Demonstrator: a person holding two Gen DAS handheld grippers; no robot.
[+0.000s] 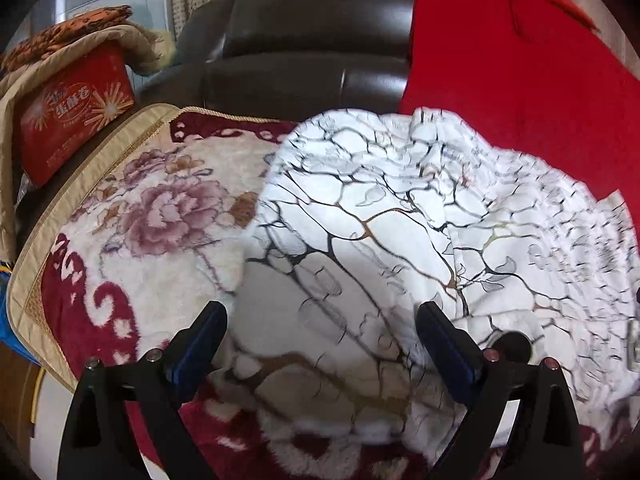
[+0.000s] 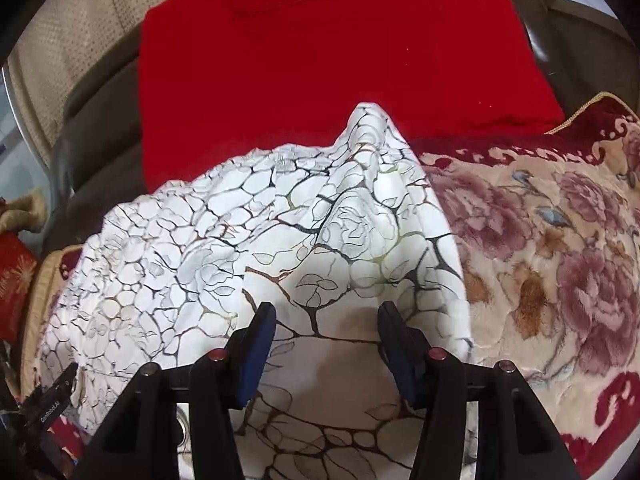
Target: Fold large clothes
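I am looking down both grippers at a white garment (image 1: pixel 380 240) printed with dark branching lines and rose outlines, lying rumpled on a plush floral blanket (image 1: pixel 160 208) that covers a seat. Through the left wrist camera, the left gripper (image 1: pixel 322 320) is standing with its jaws wide apart, the blue pads clear of the cloth on both sides; nothing is pinched between them. The garment's left edge is running down from the upper middle toward the left finger, and to the left of that edge the blanket is lying bare and flat, giving open room on that side. Farther left, a red box (image 1: pixel 76 116) is sitting beyond the blanket's tan border with a tan quilted cover (image 1: pixel 60 52) draped over it, so the room is ending there. Behind the garment a dark leather seat back (image 1: pixel 312 40) is rising, and a red cloth (image 1: pixel 520 80) is lying against the garment's far right edge.

Through the right wrist camera, the right gripper (image 2: pixel 326 320) is hanging over the garment (image 2: pixel 240 232) with its jaws partway apart. White fabric is showing between the pads, but I am seeing no pinch on it. The garment's right edge is falling steeply from a raised peak down past the right finger; beyond it the blanket (image 2: pixel 560 240) is spreading open to the right. The red cloth (image 2: pixel 320 60) is filling the space behind the peak.
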